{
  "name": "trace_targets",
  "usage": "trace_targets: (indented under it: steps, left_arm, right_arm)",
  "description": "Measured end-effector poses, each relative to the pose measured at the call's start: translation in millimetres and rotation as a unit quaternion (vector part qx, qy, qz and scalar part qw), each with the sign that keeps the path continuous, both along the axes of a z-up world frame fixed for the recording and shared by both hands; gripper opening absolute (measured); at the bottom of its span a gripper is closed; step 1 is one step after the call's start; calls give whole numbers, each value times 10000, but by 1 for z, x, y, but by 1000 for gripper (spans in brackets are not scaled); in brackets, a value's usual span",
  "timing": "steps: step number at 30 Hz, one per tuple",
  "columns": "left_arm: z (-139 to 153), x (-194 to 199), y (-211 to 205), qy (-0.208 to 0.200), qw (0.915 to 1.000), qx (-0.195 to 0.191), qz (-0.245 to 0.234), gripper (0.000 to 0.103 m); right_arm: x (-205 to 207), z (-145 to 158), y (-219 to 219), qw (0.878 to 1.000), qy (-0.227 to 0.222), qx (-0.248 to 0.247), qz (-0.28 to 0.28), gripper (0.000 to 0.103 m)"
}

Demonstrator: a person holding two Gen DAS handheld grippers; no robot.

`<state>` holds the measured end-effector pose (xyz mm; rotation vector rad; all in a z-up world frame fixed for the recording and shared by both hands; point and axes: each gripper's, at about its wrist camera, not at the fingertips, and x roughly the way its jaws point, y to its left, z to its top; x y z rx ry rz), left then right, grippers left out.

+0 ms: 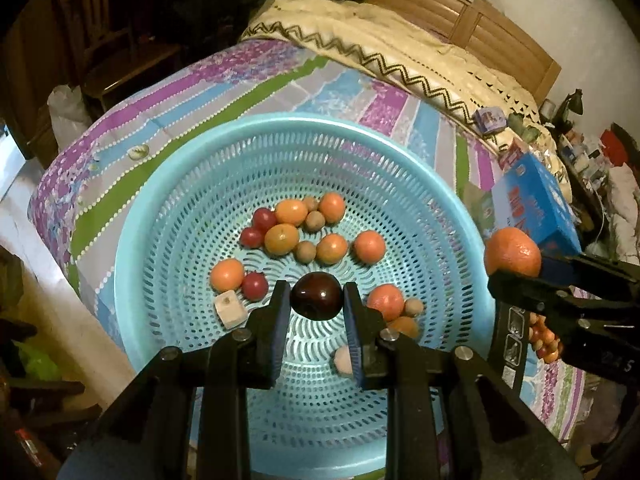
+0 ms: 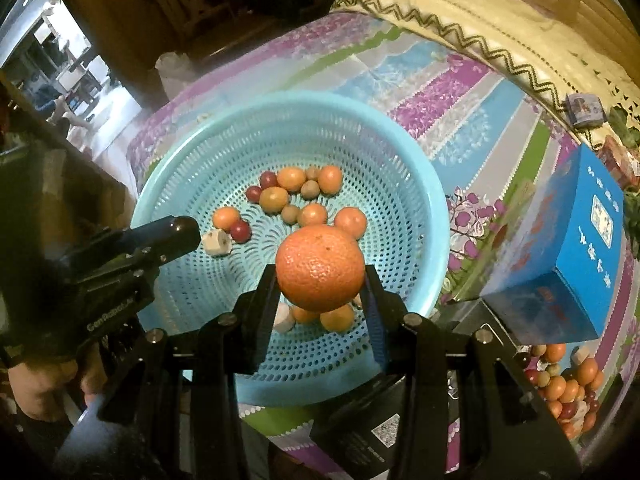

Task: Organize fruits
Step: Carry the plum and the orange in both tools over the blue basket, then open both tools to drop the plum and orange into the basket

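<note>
Striped purple, blue and green cloth covers the bed (image 1: 248, 92) on which everything rests. On it sits a large turquoise plastic basket (image 1: 168, 208), perforated all over, already holding a scatter of small oranges, small red fruits, brownish round fruits and two pale cut chunks. A blue box (image 2: 576, 248) stands just beside the basket's right rim, and near it, at the right edge of the right wrist view, lies a heap of unsorted fruit (image 2: 568, 384).

The right gripper (image 2: 320, 276) has its fingers clamped on a large orange (image 2: 320, 268), held above the basket's near-right interior. The left gripper (image 1: 316, 298) has its fingers clamped on a dark red plum (image 1: 316, 295), held over the basket's centre.

Judgement: both fruits appear ready for release into the basket.

Risks noted:
- The orange is wide for the fingers, which contact it only at its sides; a tilt of the wrist could let it roll out early and fall outside the rim toward the box.
- Dropped from height, the orange could strike the small oranges beneath it and scatter them.
- The plum is smooth and glossy; excess squeeze could bruise it, too little could let it slip.
- Both grippers work over the same basket and could collide if lowered together.
</note>
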<state>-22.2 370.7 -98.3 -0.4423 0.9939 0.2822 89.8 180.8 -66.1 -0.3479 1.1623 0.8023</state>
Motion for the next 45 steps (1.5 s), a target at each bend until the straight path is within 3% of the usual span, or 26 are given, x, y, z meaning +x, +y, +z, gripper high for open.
trace_targets:
  steps: [27,29,31,34,36,38,45]
  left_arm:
    - [-11,-6,17,77,9998,-125,116,26]
    - [-12,-5,17,84,9997,-146,162,31]
    - [-12,-6,18,50,9997,-156,187,59]
    - [-13,-6,19,44,9997,-153,196,65]
    - [-14,-6,19,54,9997,-153,193,70]
    - [-15,-6,19,64,9997,-150,196,73]
    - [-16,-8,20,70,9996,-148,251,75]
  right_arm:
    - [12,-10,-3,9999,-7,-85,-94,43]
    - [13,-10,-3,9999,-41,-91,-101,43]
    - [12,-10,-2,9999,-51,-106,-81,43]
    - [12,-11,-1,9999,-59,-120,-51,43]
    - [12,-12,-1,9999,-74,-103,-60,51]
    - [12,-11,-1,9998,-135,-89,-78,66]
    - [14,-6,-6,9996,-253,-40,-109,68]
